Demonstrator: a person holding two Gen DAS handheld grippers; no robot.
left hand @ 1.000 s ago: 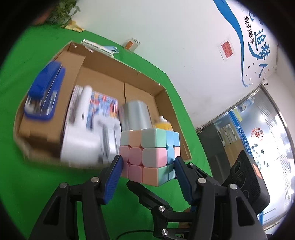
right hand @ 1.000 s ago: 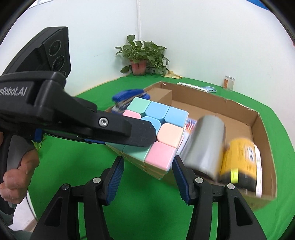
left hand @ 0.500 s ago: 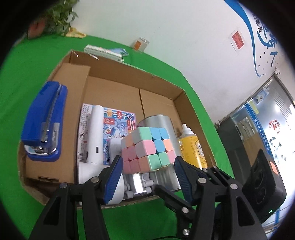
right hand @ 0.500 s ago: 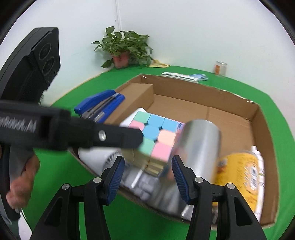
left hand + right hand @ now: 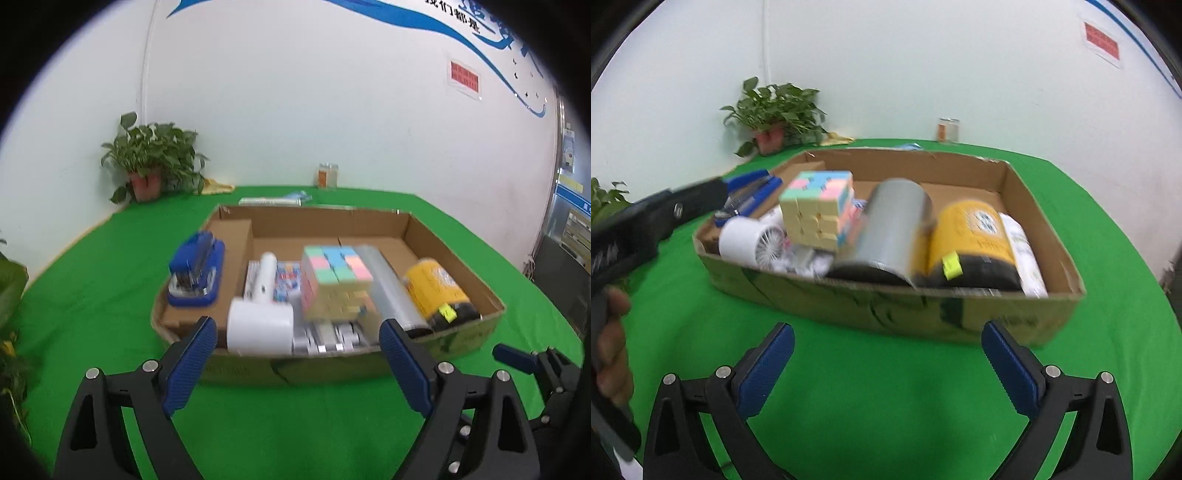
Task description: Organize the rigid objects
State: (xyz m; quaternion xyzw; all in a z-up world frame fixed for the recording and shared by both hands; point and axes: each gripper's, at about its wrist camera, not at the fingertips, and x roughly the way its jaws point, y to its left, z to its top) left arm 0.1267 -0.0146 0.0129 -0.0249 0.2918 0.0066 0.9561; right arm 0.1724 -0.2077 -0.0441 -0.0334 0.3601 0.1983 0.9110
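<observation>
A pastel puzzle cube (image 5: 334, 282) (image 5: 820, 208) rests in the cardboard box (image 5: 458, 338) (image 5: 923, 310), on top of the other items and beside a silver can (image 5: 890, 229). My left gripper (image 5: 297, 363) hangs in front of the box's near wall, its jaws opening wide with nothing between them. My right gripper (image 5: 886, 363) also sits short of the box over the green cloth, its jaws opening, and holds nothing. The left gripper's body (image 5: 646, 225) and a hand (image 5: 609, 347) show at the left of the right wrist view.
The box also holds a blue stapler (image 5: 197, 271), a white handheld fan (image 5: 260, 323), a yellow can (image 5: 437, 291) and a white bottle (image 5: 1023, 254). A potted plant (image 5: 153, 158), a small jar (image 5: 327, 175) and flat packets (image 5: 273, 201) stand behind the box on the green table (image 5: 92, 295).
Both grippers held the cube above the box; both have let go and pulled back toward me. The cube now lies in the box, and both pairs of jaws stand much wider.
</observation>
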